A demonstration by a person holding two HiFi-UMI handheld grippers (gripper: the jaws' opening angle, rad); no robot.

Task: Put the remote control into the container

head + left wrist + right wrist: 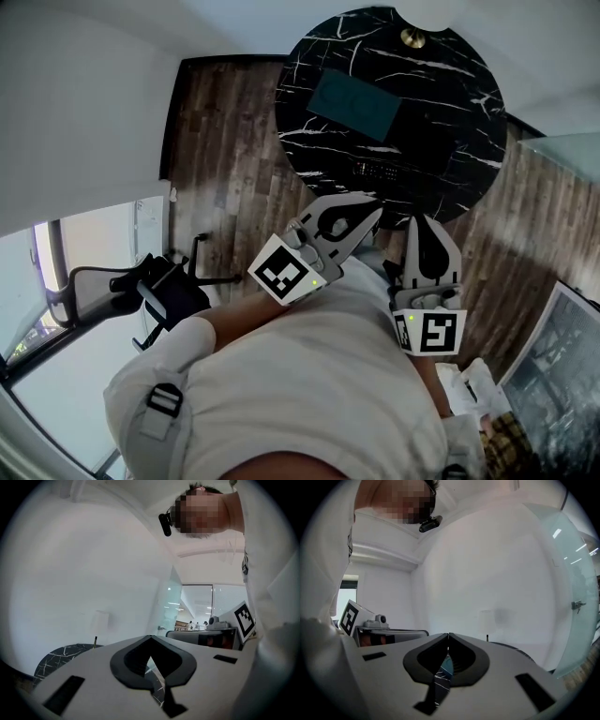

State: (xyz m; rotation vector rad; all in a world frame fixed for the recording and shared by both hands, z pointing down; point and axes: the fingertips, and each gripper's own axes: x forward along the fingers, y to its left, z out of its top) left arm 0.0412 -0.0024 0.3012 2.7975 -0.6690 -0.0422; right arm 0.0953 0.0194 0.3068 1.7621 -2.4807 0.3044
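A round black marble table [450, 112] stands ahead in the head view. On it lies a dark teal rectangular container [354, 103]. The dark remote control [380, 172] rests near the table's front edge, just below the container. My left gripper [373, 210] is held close to my chest, shut and empty, its tips just short of the table's edge. My right gripper [418, 221] hangs beside it, also shut with nothing in it. In the left gripper view the left gripper [150, 638] has its jaws meeting, and in the right gripper view the right gripper [448, 634] does too.
A small gold object [411, 37] sits at the table's far edge. A black office chair [141, 286] stands on the wooden floor [225, 159] to the left. A framed picture [562, 375] leans at the lower right, and a glass wall [572, 583] rises on the right.
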